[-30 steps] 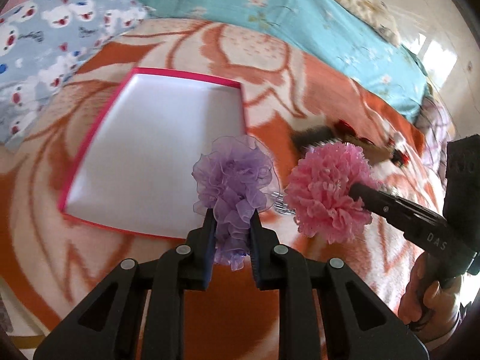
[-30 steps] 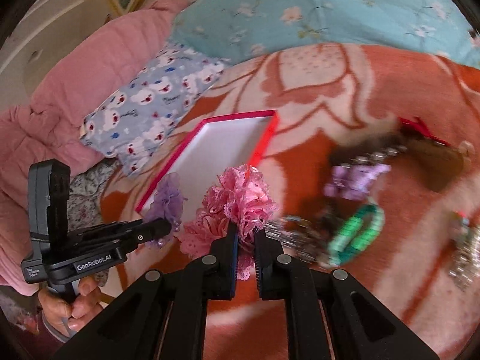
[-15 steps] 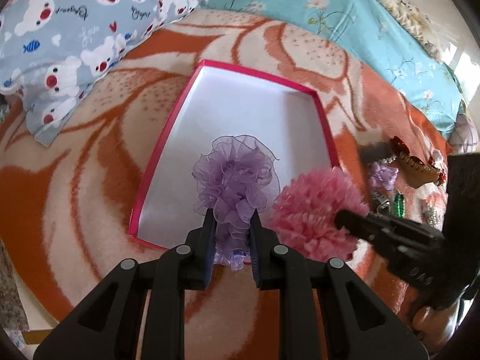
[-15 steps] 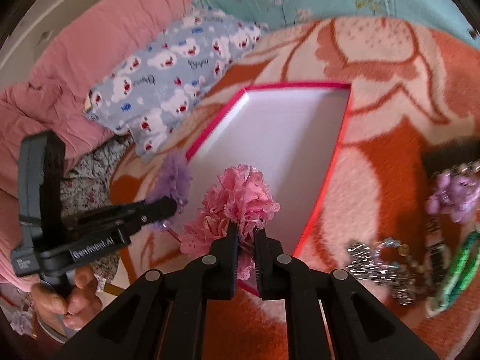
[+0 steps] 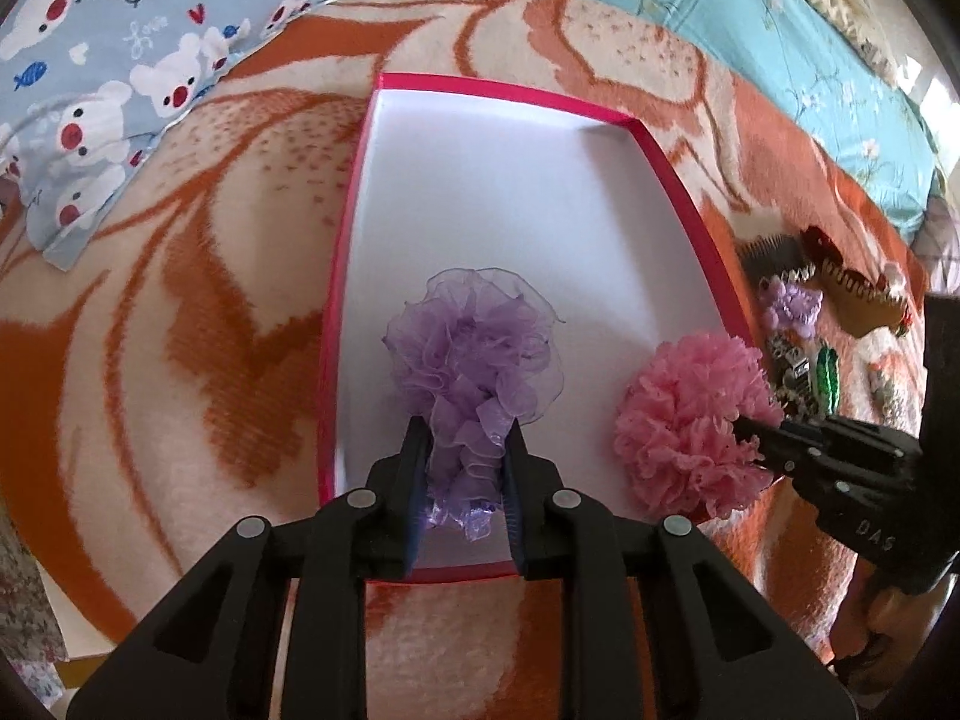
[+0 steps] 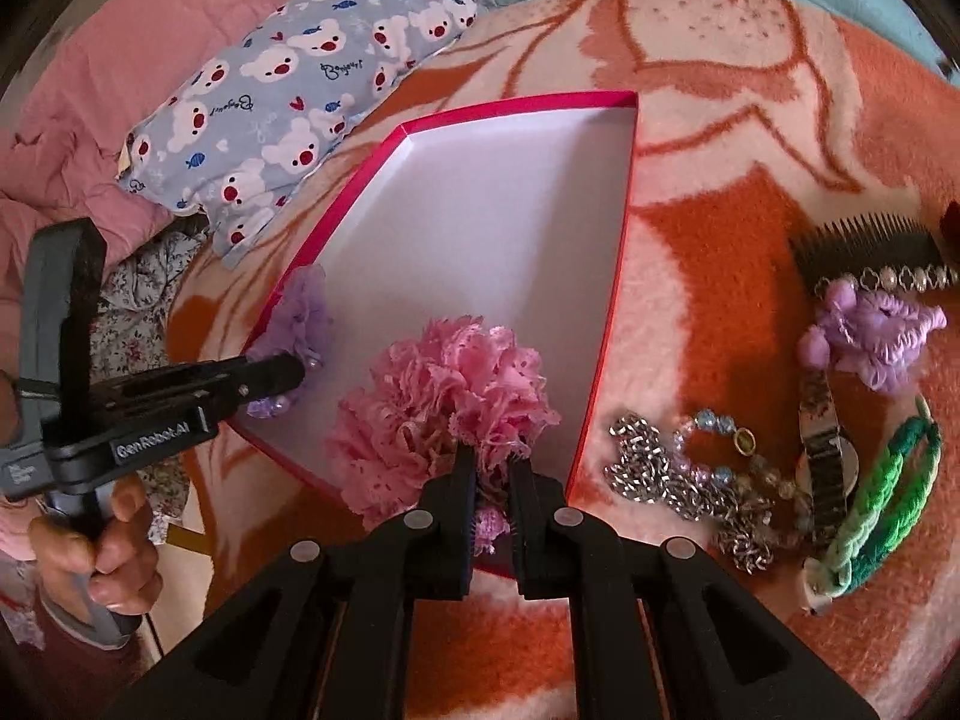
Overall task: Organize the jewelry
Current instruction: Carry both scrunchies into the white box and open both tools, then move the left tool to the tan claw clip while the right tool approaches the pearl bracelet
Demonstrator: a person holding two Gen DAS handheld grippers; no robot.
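My left gripper (image 5: pixel 465 444) is shut on a purple organza scrunchie (image 5: pixel 474 354) and holds it over the near end of a shallow pink-rimmed white box (image 5: pixel 522 192). My right gripper (image 6: pixel 492 468) is shut on a pink lace scrunchie (image 6: pixel 444 396) over the box's near right corner (image 6: pixel 600 360). The right gripper and pink scrunchie (image 5: pixel 690 420) show at the right of the left wrist view. The left gripper with the purple scrunchie (image 6: pixel 300 318) shows at the left of the right wrist view.
The box lies on an orange and cream blanket (image 5: pixel 180 330). Right of it lie a dark comb (image 6: pixel 864 246), a purple hair tie (image 6: pixel 870 336), a silver chain and beads (image 6: pixel 678 462), a watch (image 6: pixel 828 444) and a green braided band (image 6: pixel 882 480). A bear-print pillow (image 6: pixel 288 102) lies behind.
Both grippers have carried their scrunchies leftward from the jewelry pile to above the near end of the box. Both stay shut.
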